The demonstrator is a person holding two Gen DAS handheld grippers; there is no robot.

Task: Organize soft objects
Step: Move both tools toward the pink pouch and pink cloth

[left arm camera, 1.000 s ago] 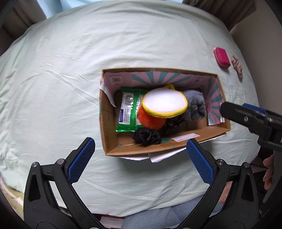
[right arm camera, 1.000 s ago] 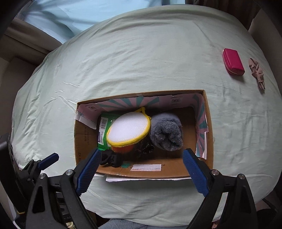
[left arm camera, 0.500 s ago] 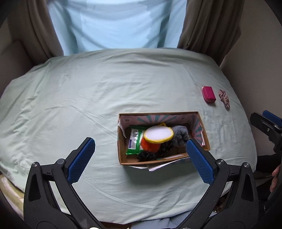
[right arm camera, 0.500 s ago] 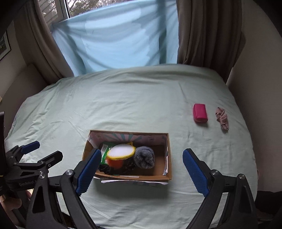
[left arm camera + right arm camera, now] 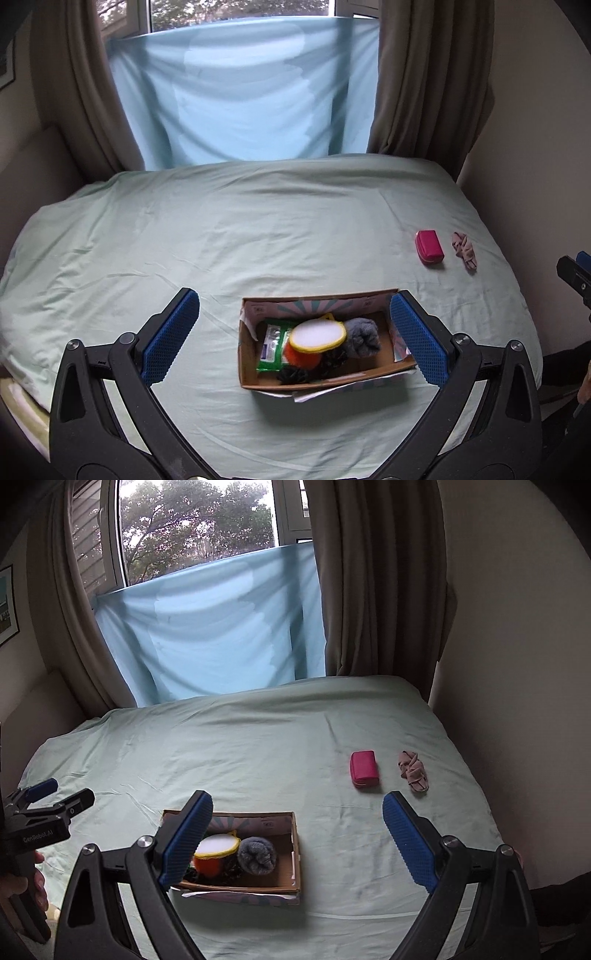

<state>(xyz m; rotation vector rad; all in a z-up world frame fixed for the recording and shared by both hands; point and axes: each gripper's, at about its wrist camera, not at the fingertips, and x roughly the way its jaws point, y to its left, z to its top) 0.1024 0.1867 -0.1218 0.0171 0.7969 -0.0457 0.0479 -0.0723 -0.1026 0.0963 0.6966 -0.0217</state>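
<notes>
Left wrist view shows the cardboard box (image 5: 317, 384) on the bed (image 5: 221, 240) holding several soft items, while a pink pouch (image 5: 429, 246) and beige cloth (image 5: 464, 251) (well apart from it) look left to collect, left gripper (image 5: 291, 336) and right gripper (image 5: 295, 842) both spread and empty

Open cardboard box (image 5: 314, 380) sat on the bed's near part, holding a green wipes pack (image 5: 271, 349), white yellow-rimmed pad (image 5: 317, 334) over an orange puff (image 5: 301, 357), rolled grey sock (image 5: 362, 338), black scrunchie (image 5: 292, 374). Pink pouch (image 5: 428, 252) and beige cloth knot (image 5: 464, 251) lay side by side, well apart from the box.
</notes>
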